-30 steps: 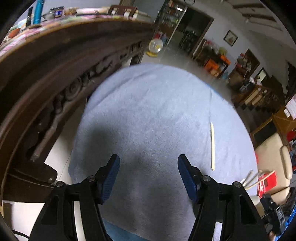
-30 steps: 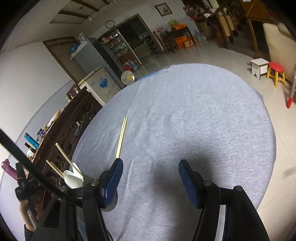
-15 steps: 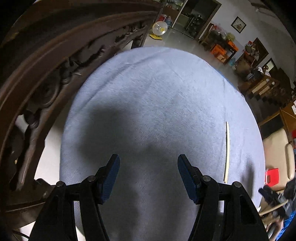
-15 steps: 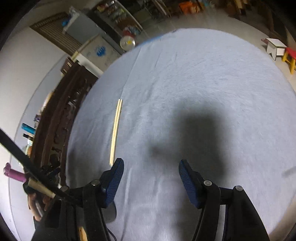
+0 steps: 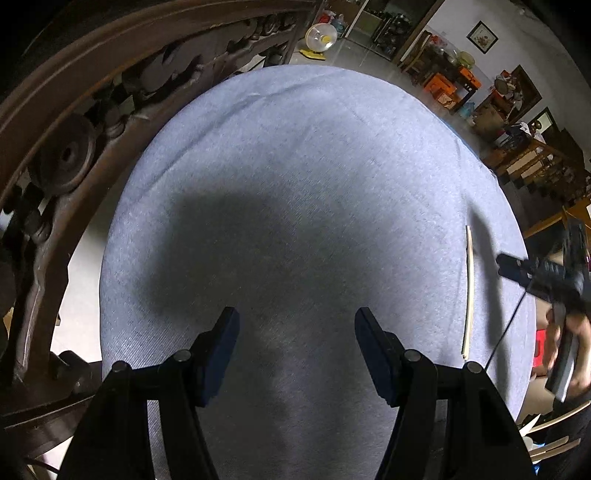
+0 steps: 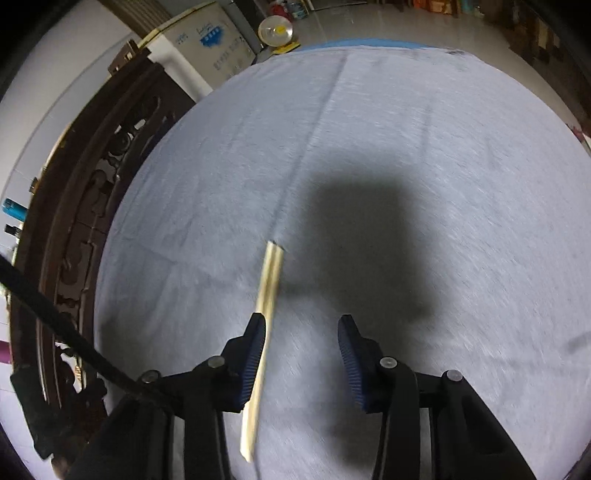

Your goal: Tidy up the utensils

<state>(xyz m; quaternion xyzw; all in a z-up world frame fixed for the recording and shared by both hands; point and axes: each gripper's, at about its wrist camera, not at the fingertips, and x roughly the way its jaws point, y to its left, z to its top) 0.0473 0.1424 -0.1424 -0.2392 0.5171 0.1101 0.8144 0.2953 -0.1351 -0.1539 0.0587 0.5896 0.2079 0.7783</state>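
A pair of pale wooden chopsticks (image 6: 269,291) lies side by side on the blue-grey tablecloth (image 6: 424,147). My right gripper (image 6: 302,325) hangs over them with its jaws closing. The chopsticks run between the jaws, right against the inner face of the left finger (image 6: 255,347), and the right pad stands clear of them. In the left wrist view the same chopsticks (image 5: 469,288) lie near the cloth's right edge. My left gripper (image 5: 297,317) stands open over bare cloth (image 5: 295,147) with nothing between its fingers.
Dark carved wooden furniture (image 5: 74,147) curves along the table's left side. A person's hand (image 5: 576,332) holds the right tool at the far right. More wooden sticks (image 5: 550,424) poke up at the lower right. A fan (image 6: 275,31) and a white box (image 6: 207,40) stand on the floor beyond.
My right gripper has swept left across the cloth until the chopsticks lie between its jaws, which have narrowed. My left gripper has moved a little forward and down, still open.
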